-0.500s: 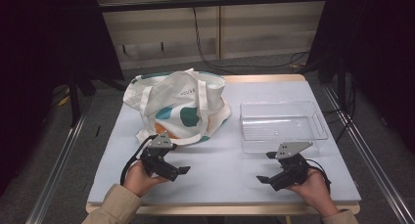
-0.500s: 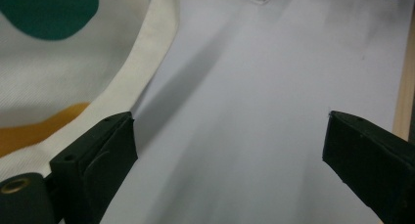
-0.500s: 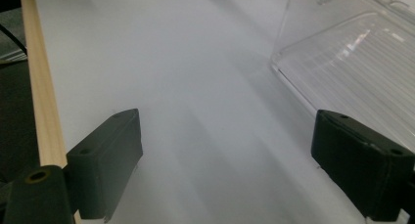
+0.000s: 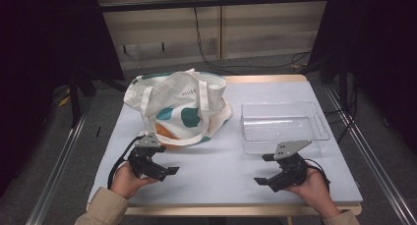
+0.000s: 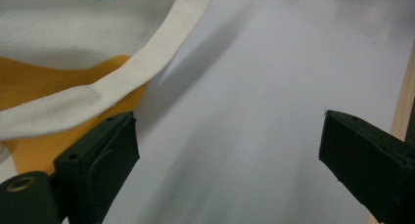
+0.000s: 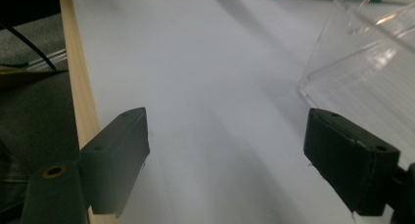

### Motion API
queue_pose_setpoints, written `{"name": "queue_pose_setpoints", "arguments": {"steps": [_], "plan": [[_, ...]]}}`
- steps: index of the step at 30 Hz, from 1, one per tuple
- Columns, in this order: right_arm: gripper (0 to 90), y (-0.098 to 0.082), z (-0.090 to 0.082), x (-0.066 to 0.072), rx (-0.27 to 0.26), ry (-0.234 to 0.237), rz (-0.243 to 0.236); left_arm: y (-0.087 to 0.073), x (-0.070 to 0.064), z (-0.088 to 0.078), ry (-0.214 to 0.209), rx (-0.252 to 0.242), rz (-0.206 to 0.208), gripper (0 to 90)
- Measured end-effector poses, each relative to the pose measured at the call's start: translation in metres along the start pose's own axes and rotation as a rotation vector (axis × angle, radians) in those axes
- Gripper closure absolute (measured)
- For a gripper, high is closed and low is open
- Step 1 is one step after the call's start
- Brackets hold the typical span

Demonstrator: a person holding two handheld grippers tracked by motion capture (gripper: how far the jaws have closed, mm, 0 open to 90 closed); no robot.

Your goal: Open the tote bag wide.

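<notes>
A cream tote bag [image 4: 182, 104] with teal and orange patches lies on the left half of the light table [image 4: 216, 171]. A clear plastic tray [image 4: 282, 124] stands to its right. My left gripper [image 4: 164, 165] rests low at the front left, just in front of the bag, jaws open and pointing right. In the left gripper view my left gripper [image 5: 227, 158] has only bare table between its jaws, with the bag's strap [image 5: 98, 89] and orange patch beside the left jaw. My right gripper [image 4: 264, 169] sits open at the front right, before the tray. In the right gripper view my right gripper [image 6: 227, 155] holds nothing, the tray's wall [image 6: 362, 62] just ahead.
The table's wooden front edge [image 6: 78, 87] runs close beside the right gripper's left jaw. Metal rails [image 4: 59, 166] flank the table on both sides. Cables [image 4: 206, 43] hang and trail on the floor behind the table.
</notes>
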State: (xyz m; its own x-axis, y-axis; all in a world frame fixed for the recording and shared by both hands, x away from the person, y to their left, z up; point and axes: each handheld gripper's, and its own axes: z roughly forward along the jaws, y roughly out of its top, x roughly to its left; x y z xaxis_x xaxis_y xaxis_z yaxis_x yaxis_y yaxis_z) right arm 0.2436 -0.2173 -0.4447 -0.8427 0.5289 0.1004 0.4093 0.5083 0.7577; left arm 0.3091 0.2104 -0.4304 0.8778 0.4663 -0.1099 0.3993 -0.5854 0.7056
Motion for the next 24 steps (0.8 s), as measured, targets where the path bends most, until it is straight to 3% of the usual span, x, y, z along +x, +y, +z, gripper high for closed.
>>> {"name": "queue_pose_setpoints", "arguments": {"steps": [4,9,17,24], "plan": [[17.5,0.005,-0.003,-0.001,-0.029,0.012,0.005,0.002,0.003,-0.005,0.006,-0.002,0.002,7.8],[18.9,0.011,-0.004,0.001,-0.03,0.028,0.013,0.007,0.006,-0.013,0.012,-0.006,0.007,9.0],[21.3,0.026,-0.01,0.006,-0.02,0.038,-0.021,0.011,0.012,-0.023,0.025,-0.005,-0.002,9.0],[23.5,0.036,-0.011,0.002,-0.026,0.05,-0.007,0.014,0.016,-0.027,0.037,-0.004,-0.014,9.3]]}}
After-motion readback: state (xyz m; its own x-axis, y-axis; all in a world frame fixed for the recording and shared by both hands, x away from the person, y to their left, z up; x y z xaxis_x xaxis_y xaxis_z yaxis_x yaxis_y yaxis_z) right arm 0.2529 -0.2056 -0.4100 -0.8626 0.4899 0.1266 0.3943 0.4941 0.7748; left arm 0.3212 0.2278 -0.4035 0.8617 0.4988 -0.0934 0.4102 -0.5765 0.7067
